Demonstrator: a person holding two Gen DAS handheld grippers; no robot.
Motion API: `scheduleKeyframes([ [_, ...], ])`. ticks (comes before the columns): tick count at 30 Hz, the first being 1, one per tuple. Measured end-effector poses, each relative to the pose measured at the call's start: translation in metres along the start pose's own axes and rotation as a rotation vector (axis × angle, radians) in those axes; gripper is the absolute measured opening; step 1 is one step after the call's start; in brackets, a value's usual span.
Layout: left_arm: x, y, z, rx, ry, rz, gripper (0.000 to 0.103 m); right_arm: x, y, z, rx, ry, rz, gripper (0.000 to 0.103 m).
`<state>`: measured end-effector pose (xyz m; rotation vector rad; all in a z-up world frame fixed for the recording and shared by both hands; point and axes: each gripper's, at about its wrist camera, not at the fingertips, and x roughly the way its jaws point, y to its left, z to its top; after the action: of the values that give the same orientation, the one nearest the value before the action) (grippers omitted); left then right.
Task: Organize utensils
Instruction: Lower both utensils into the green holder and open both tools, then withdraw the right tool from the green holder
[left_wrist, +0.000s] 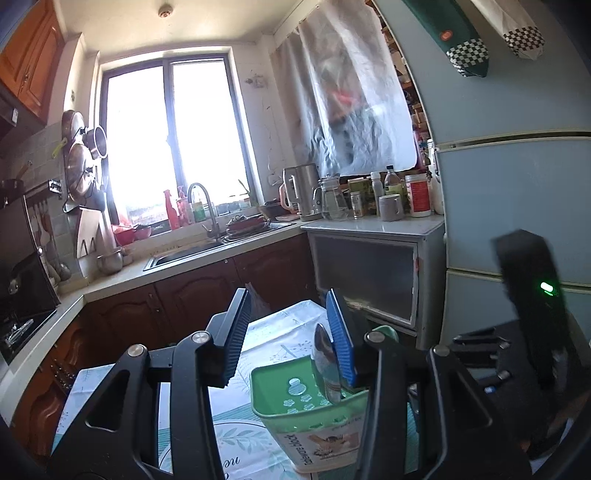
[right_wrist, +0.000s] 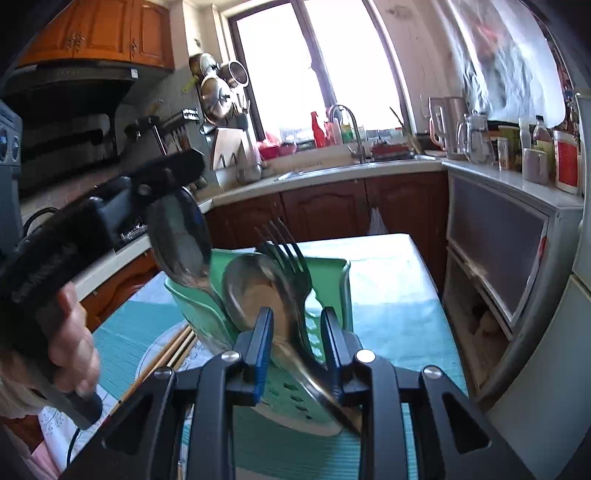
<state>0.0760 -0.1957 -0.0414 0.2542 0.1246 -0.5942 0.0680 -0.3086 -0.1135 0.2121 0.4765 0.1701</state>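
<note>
Caddy (right_wrist: 328, 295), green, holding spoons and fork (right_wrist: 291, 258): both grippers (left_wrist: 291, 336) (right_wrist: 297, 343) part-open, nothing clamped; leaning spoon (right_wrist: 295, 339) between right jaws may tip out.

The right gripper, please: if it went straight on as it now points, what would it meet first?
Probably the green utensil holder: the right gripper points into it, a large spoon already between its jaws. Depth is uncertain.
</note>
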Motion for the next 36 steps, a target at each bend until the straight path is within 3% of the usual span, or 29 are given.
scheduleKeyframes([
  [6, -0.02, 0.011, 0.004, -0.037, 0.001, -0.019, 0.039, 0.011, 0.001, 0.015, 0.0, 0.149, 0.001, 0.027],
  [14, -0.038, 0.034, 0.007, -0.08, 0.017, -0.02, 0.039, 0.034, -0.018, 0.036, 0.108, 0.376, 0.134, 0.026],
  [16, -0.04, 0.04, 0.005, -0.093, 0.025, -0.017, 0.039, 0.038, -0.022, 0.039, 0.128, 0.42, 0.147, 0.019],
  [17, -0.041, 0.044, 0.004, -0.101, 0.032, -0.017, 0.039, 0.04, -0.022, 0.039, 0.12, 0.436, 0.145, 0.005],
  [19, -0.044, 0.049, 0.002, -0.111, 0.041, -0.013, 0.039, 0.042, -0.02, 0.039, 0.118, 0.468, 0.164, 0.005],
  [24, -0.046, 0.055, 0.001, -0.119, 0.046, -0.009, 0.039, 0.038, -0.018, 0.04, 0.122, 0.455, 0.158, 0.0],
  [32, -0.056, 0.064, -0.003, -0.118, 0.049, -0.001, 0.039, 0.029, -0.019, 0.047, 0.162, 0.4, 0.184, 0.002],
  [34, -0.057, 0.066, -0.004, -0.122, 0.056, 0.003, 0.039, 0.021, -0.01, 0.052, 0.101, 0.397, 0.168, 0.01],
  [36, -0.058, 0.068, -0.006, -0.127, 0.062, 0.006, 0.039, 0.013, 0.002, 0.054, 0.02, 0.399, 0.155, 0.026],
])
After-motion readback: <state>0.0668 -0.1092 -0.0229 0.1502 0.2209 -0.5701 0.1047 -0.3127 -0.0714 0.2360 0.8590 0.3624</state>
